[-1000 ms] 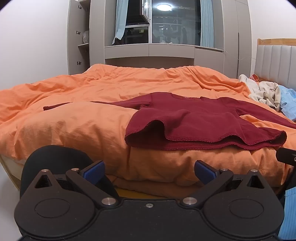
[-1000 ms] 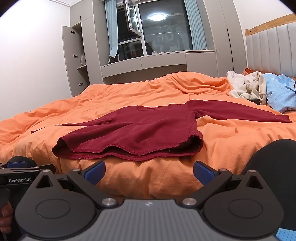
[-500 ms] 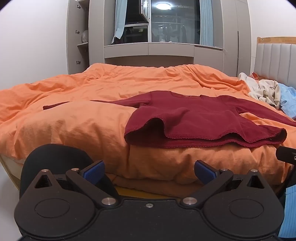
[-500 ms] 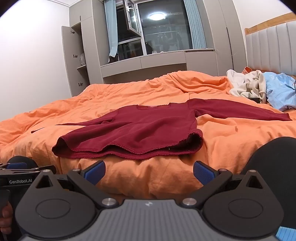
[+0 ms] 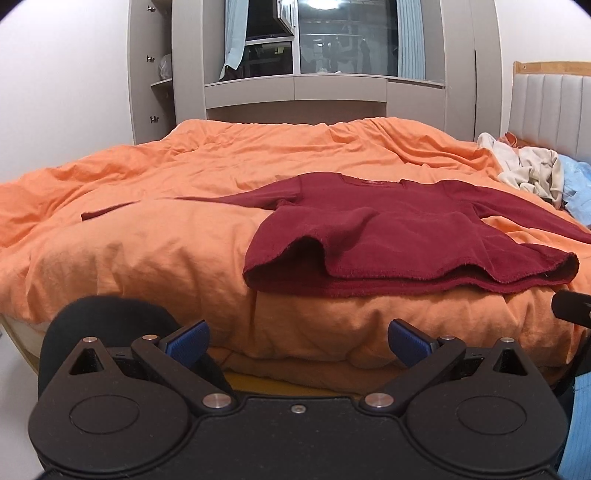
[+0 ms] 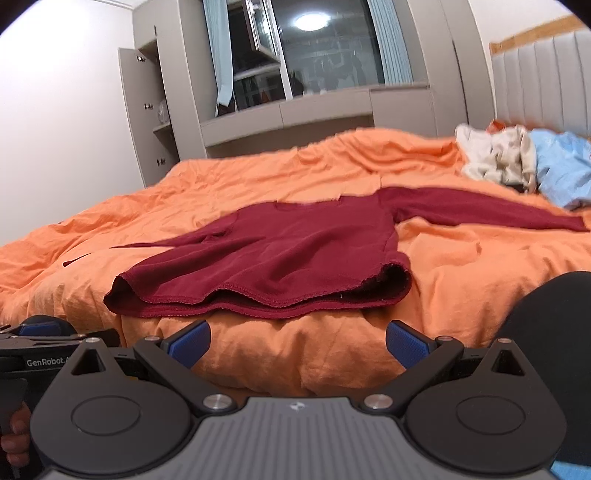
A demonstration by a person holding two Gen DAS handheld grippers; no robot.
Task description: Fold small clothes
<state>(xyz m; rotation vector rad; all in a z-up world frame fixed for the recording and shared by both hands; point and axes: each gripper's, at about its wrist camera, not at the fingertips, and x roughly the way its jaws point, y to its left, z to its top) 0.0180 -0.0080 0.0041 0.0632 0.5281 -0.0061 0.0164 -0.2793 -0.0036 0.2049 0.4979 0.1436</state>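
We are holding both claws low at the near edge of the bed, facing across the orange duvet (image 5: pixel 155 236). Our left claw (image 5: pixel 297 341) is standing wide apart, its blue pads (image 5: pixel 186 338) gripping nothing, and it is pointing at the duvet's front fold just below the shirt's hem. Our right claw (image 6: pixel 297 341) is likewise spread wide and carrying nothing, aimed at the same front edge from a little further right.

The dark red long-sleeved shirt (image 5: pixel 399 236) is lying spread out on the duvet, neckline away from us and hem toward us, close to the bed's near edge. Its hem is lying in loose waves, with the top layer lifting off the bottom layer at the corners. One sleeve is stretching out flat to the left, the other (image 6: pixel 480 214) is reaching right toward the headboard (image 6: pixel 543 77).

Near that headboard a heap of pale cream clothes (image 6: pixel 495 155) is sitting beside a light blue garment (image 6: pixel 561 162); they seem to be touching, though the right wrist view is blurring there. Both are lying well apart from the shirt's body.

In the right wrist view we are seeing the left claw's body (image 6: pixel 40 354) at the lower left edge. Behind the bed, grey cabinets (image 5: pixel 188 62) are framing a dark window (image 5: pixel 347 33).
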